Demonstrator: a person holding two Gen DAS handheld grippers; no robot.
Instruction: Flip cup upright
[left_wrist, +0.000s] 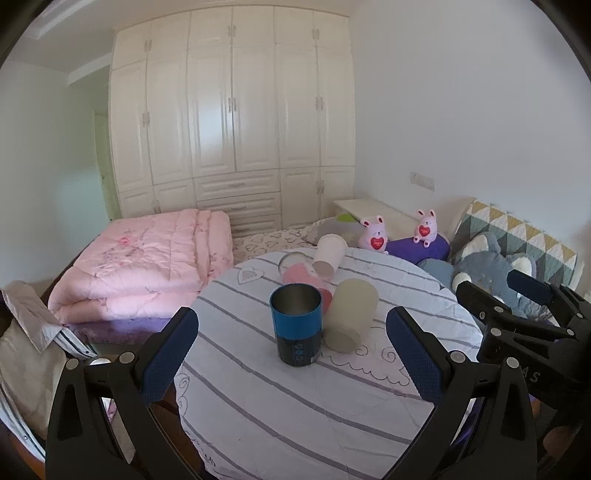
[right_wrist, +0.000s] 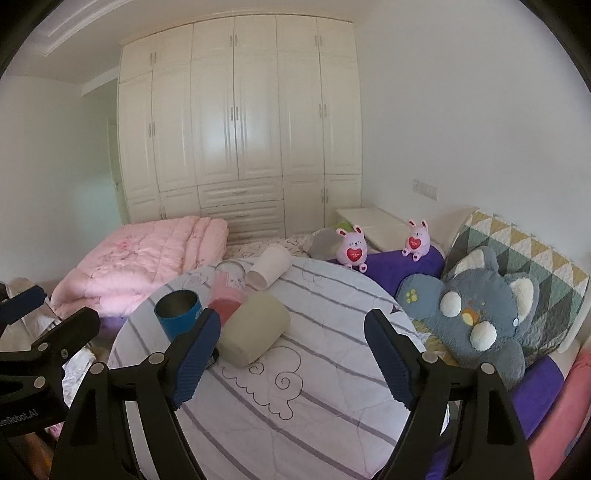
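Both tools have their jaws spread wide and hold nothing; the left gripper (left_wrist: 291, 347) faces the blue cup (left_wrist: 296, 324), the right gripper (right_wrist: 291, 354) sits near the beige cup (right_wrist: 254, 329), touching neither. Four cups share the round striped surface (left_wrist: 332, 406): the blue cup stands upright, mouth up; the beige cup lies on its side just beside it; a pink cup (left_wrist: 303, 275) and a white cup (left_wrist: 328, 254) lie tipped behind. Beyond lie a folded pink quilt (left_wrist: 147, 262), two pink bunny toys (left_wrist: 375, 238), a grey plush (right_wrist: 484, 314).
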